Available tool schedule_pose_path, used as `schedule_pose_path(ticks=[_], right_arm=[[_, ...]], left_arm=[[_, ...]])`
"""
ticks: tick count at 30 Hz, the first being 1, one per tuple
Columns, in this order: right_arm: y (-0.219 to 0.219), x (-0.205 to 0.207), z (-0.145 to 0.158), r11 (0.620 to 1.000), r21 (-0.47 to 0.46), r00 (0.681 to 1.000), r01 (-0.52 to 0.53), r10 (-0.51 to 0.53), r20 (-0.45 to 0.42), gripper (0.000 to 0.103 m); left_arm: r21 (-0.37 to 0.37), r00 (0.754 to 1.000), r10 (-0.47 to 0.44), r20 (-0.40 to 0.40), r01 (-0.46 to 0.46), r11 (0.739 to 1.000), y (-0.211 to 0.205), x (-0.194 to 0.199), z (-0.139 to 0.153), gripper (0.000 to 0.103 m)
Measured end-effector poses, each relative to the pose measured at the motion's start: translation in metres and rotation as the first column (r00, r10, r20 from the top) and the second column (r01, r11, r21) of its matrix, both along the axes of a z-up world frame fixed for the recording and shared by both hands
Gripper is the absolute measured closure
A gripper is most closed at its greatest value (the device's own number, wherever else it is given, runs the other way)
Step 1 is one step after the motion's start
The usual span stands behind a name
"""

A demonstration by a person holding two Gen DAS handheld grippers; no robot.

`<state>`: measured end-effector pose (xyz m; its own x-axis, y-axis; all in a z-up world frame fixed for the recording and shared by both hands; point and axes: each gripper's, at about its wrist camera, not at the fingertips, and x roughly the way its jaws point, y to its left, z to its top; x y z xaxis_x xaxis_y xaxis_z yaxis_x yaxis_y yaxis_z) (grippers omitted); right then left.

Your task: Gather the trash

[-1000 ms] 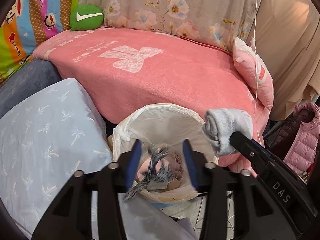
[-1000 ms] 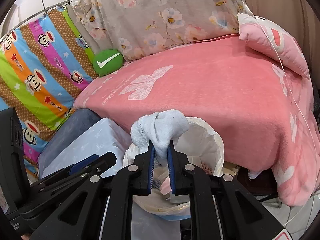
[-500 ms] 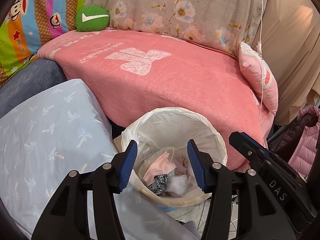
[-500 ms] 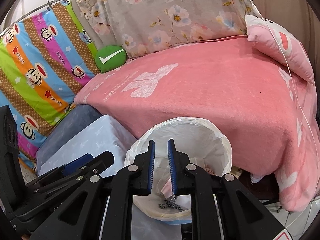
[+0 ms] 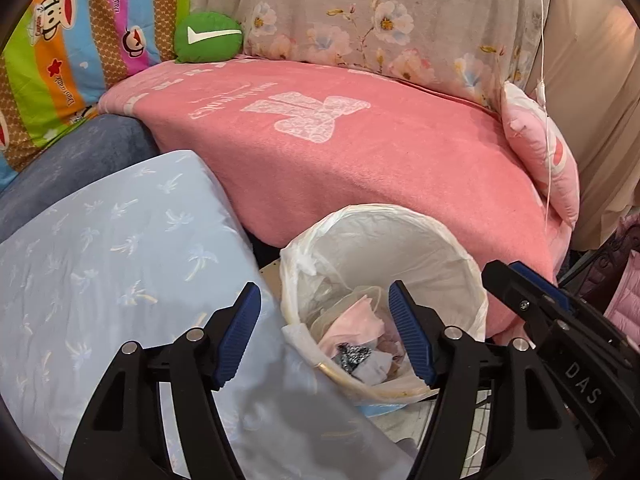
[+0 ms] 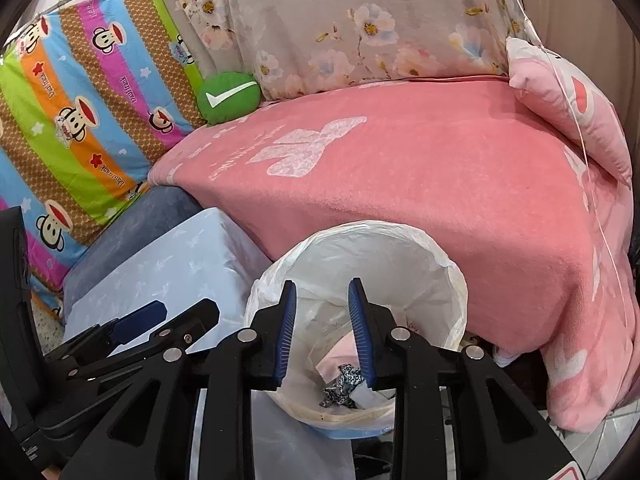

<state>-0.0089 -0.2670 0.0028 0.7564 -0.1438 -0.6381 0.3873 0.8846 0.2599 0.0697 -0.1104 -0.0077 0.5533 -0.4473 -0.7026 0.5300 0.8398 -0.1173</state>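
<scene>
Behind the trash bin [image 6: 360, 264] the pink blanket [image 6: 420, 200] shows no trash, so little seems left. Inside the bin lie discarded cloth pieces [image 6: 340, 390]. Above the bin, left gripper [image 5: 325, 332] and right gripper [image 6: 322, 334] are both open and empty.

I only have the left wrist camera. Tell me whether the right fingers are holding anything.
Observer: Nothing. The right gripper is open, and only the bin's liner shows between its fingers.
Operator: Say where it sits against the bin.
Observer: It hangs over the mouth of the trash bin, pointing down at the black-and-white scrap inside.
Operator: Report anything loose right of the bin.
Observer: A small white item peeks out under the hem of the pink blanket. It is too hidden to identify.
</scene>
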Motion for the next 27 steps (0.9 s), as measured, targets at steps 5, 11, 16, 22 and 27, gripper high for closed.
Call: schedule_pose_path(ticks=[5,11,16,22,27], right_arm=[[0.009,-0.006,-0.003,0.998,-0.056,1.0,0.0,-0.002,-0.029,0.061],[0.018,-0.013,-0.012,0.992,-0.123,0.997,-0.008,-0.002,-0.083,0.054],[0.016,-0.018,-0.021,0.994,-0.105,0.994,-0.009,-0.002,-0.107,0.049],[0.018,-0.02,-0.029,0.996,-0.091,0.993,-0.002,-0.009,-0.118,0.044],[0.021,-0.02,-0.032,0.994,-0.108,0.992,-0.007,-0.007,-0.127,0.034]], left_arm=[[0.035,0.999,0.034,0.022,-0.034,0.999,0.009,-0.006,-0.005,0.032],[0.073,0.997,0.067,0.043,-0.07,0.995,0.016,-0.014,-0.011,0.028],[0.086,0.994,0.095,0.044,-0.099,0.991,0.023,-0.019,-0.017,0.018],[0.097,0.993,0.11,0.042,-0.114,0.989,0.028,-0.02,-0.022,0.016],[0.105,0.991,0.131,0.035,-0.134,0.985,0.032,-0.018,-0.026,0.013]])
